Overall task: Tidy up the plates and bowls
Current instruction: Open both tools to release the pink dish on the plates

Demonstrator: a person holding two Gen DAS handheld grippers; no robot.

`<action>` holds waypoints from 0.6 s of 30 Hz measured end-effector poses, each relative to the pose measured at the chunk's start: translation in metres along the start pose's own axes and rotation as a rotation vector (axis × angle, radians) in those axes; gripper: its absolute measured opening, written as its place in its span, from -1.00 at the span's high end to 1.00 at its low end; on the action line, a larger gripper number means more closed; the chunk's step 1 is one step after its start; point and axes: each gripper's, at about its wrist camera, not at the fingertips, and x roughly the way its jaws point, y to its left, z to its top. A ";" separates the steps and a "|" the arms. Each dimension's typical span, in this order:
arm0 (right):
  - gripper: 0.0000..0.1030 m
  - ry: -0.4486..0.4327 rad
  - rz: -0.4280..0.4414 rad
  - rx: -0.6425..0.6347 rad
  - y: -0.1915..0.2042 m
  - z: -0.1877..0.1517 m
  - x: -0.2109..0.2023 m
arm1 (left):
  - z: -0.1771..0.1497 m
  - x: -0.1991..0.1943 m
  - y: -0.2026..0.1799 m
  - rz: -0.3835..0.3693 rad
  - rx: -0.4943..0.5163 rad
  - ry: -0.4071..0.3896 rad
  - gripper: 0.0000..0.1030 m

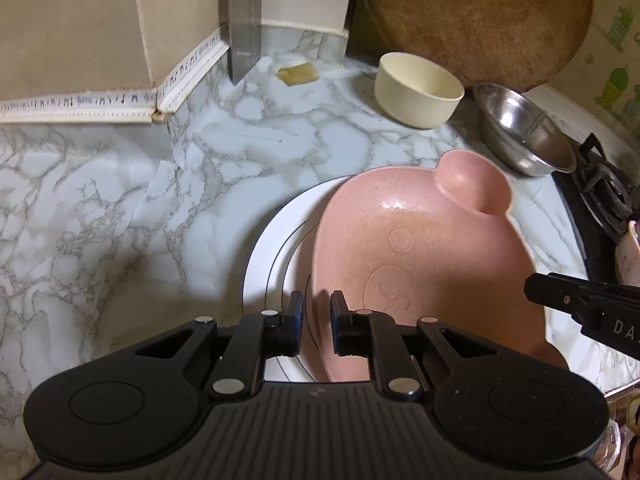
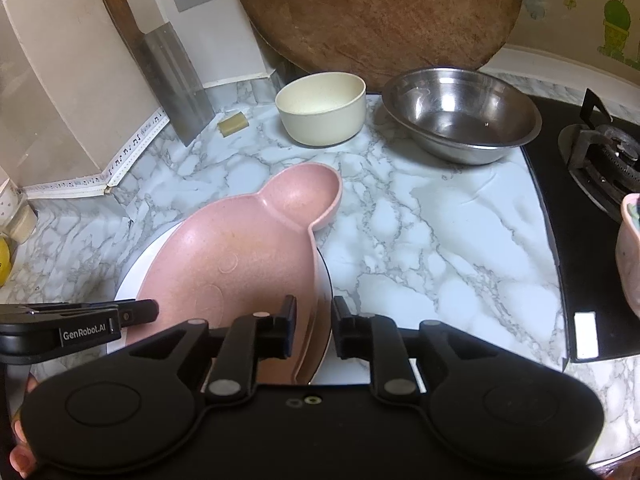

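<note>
A pink bear-shaped plate (image 1: pixel 420 248) lies on a white plate (image 1: pixel 272 252) on the marble counter. My left gripper (image 1: pixel 316 312) is shut on the pink plate's left rim. My right gripper (image 2: pixel 314 320) is shut on the pink plate's (image 2: pixel 240 256) right rim, above the white plate's edge (image 2: pixel 132 280). Each gripper shows in the other's view: the right fingers (image 1: pixel 560 296) at the right edge, the left fingers (image 2: pixel 132 312) at the left edge. A cream bowl (image 2: pixel 322 110) and a steel bowl (image 2: pixel 460 116) stand behind.
A round wooden board (image 2: pixel 380 16) leans on the back wall. A cleaver (image 2: pixel 168 68) leans at the left, with a yellowish block (image 2: pixel 233 123) beside it. A black gas stove (image 2: pixel 596 184) is at the right, with a pink cup (image 2: pixel 630 256) at its near edge.
</note>
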 end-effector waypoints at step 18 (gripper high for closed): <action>0.00 -0.108 0.017 -0.035 0.009 0.005 -0.043 | 0.011 -0.057 -0.031 -0.069 0.070 -0.172 -0.15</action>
